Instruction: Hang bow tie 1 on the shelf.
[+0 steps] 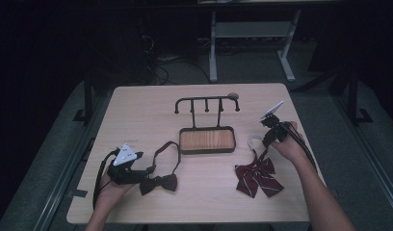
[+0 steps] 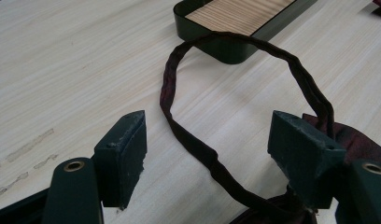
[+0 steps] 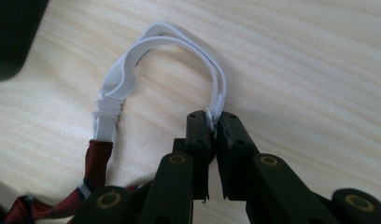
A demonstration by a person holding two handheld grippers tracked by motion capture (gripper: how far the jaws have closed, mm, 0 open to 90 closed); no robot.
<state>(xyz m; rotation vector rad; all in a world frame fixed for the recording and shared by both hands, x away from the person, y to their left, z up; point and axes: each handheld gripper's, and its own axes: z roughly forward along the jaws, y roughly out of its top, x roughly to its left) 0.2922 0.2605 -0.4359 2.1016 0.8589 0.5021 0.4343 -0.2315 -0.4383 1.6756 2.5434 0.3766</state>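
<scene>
**Right tongs clamped on white elastic loop**

Clamped on the white elastic loop (image 3: 132, 60) of the striped red bow tie (image 1: 257, 177): right tongs (image 3: 215, 122), low over the surface (image 1: 137, 110). Spread apart around the neck strap (image 2: 188, 135) of the dark bow tie (image 1: 159, 183): left tongs (image 2: 212, 140). Between both ties, farther back: wooden tray (image 1: 206, 140) with hook rack (image 1: 206, 102).

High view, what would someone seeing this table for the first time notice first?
Probably the two bow ties lying on the pale wooden table: a dark bow tie with its strap looped near the left gripper, whose jaws stand open, and a red striped bow tie toward the right. The right gripper is pinched shut on that tie's white elastic band. Between them stands a black hook rack on a wood-lined tray.
</scene>
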